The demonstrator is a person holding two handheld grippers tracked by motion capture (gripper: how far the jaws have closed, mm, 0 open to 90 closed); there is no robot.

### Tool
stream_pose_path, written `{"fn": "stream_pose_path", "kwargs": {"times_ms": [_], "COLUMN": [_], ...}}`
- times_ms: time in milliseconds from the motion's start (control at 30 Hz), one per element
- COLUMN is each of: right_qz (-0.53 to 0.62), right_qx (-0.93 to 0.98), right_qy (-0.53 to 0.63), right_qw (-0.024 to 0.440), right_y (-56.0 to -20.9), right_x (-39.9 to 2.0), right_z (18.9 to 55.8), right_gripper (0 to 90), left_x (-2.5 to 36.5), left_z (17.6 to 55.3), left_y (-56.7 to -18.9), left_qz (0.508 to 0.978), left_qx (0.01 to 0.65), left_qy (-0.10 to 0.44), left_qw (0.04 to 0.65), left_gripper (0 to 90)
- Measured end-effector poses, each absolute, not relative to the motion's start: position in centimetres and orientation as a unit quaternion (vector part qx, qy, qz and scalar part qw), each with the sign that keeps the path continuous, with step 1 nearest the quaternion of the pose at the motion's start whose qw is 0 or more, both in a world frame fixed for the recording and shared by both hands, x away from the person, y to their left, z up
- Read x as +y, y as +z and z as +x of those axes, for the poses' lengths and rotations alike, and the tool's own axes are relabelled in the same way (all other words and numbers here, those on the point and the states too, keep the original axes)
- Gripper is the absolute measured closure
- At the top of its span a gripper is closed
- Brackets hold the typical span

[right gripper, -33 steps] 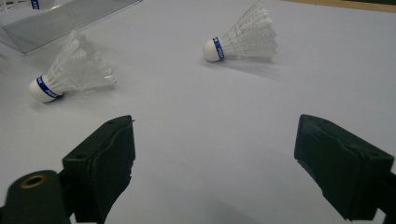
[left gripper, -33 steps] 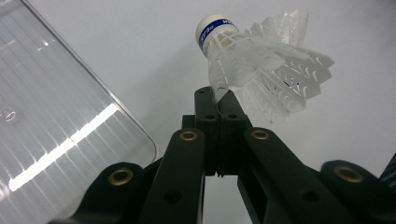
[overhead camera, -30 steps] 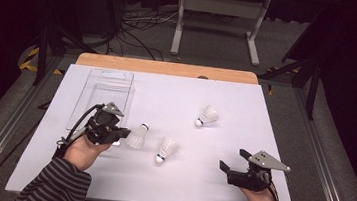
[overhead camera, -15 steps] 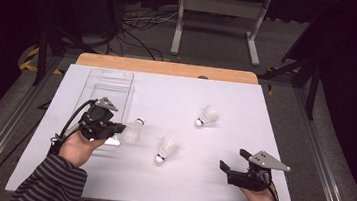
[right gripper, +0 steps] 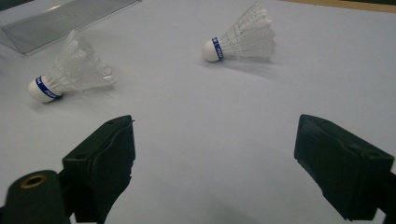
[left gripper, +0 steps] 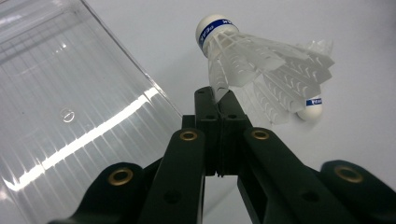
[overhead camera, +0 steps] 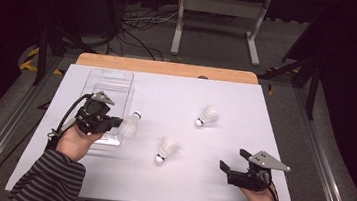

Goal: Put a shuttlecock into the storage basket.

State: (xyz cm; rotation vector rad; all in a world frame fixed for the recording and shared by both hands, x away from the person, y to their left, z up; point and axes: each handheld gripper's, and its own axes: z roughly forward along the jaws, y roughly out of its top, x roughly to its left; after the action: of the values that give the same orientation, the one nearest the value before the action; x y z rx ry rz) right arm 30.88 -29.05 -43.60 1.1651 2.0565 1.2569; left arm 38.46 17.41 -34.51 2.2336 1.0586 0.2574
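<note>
- The left tool (overhead camera: 114, 122) was clamped on the feather skirt of a shuttlecock (left gripper: 261, 65), holding it off the desk (overhead camera: 265, 119) just right of the clear plastic tray (overhead camera: 110, 81) at the far left.
- The grip caught only a thin edge of the skirt; a quick swing could probably have let the shuttlecock slip out or bent its vanes.
- The tray looked light, so brushing its rim might have pushed it along the desk.
- The right tool (overhead camera: 230, 164) sat at the near right, jaws wide apart and empty.
- Two more shuttlecocks (overhead camera: 166, 148) (overhead camera: 207, 116) lay mid-desk, well apart.
</note>
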Motion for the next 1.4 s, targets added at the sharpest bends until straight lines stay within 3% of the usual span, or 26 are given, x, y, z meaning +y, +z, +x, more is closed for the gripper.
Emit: {"fn": "stream_pose_path", "kwargs": {"times_ms": [1400], "right_qz": [0.422], "right_qx": [0.747], "right_qy": [0.459], "right_qw": [0.230], "right_y": [-43.6], "right_x": [-29.0], "right_z": [30.8], "right_gripper": [13.1], "left_x": [21.1], "left_z": [42.7], "left_y": [-34.3], "left_qz": [0.810], "left_qx": [0.474], "left_qy": [0.134], "left_qw": [0.319], "left_gripper": [89.8]}}
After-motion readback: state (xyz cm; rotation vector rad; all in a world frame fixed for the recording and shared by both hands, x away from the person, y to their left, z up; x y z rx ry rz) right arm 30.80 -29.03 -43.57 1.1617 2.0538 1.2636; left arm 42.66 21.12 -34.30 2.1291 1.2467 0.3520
